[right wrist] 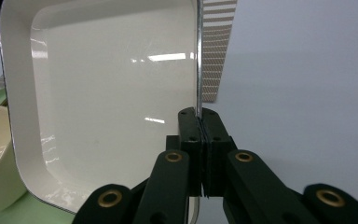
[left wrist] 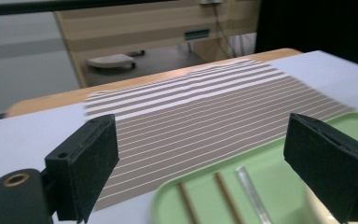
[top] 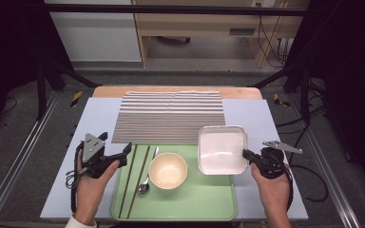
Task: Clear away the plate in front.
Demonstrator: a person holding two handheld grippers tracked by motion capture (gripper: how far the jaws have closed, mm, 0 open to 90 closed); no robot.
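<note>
High view: green tray (top: 195, 204) sits at the near middle of a pale blue mat (top: 100, 118), with bare mat to its left and right. Striped placemat (top: 171, 116) lies just beyond the tray's far edge, reaching to the table's far wooden rim (top: 109, 91).

Square white dish (top: 222, 149) with a shiny rim sits at the tray's far right corner, overhanging onto the mat and placemat. It is shallow, with rounded corners and a glossy inside. Cream bowl (top: 168, 170) stands on the tray just left of it, apart. A spoon (top: 145, 186) lies beside the bowl's left, and two brown chopsticks (top: 135, 178) farther left, running near to far.

Right gripper (right wrist: 200, 122): jaws pressed together on the dish's right rim, pinching it.

Left gripper (left wrist: 205, 163): jaws spread wide, holding nothing, over the tray's far left corner, chopsticks between them in the left gripper view.
</note>
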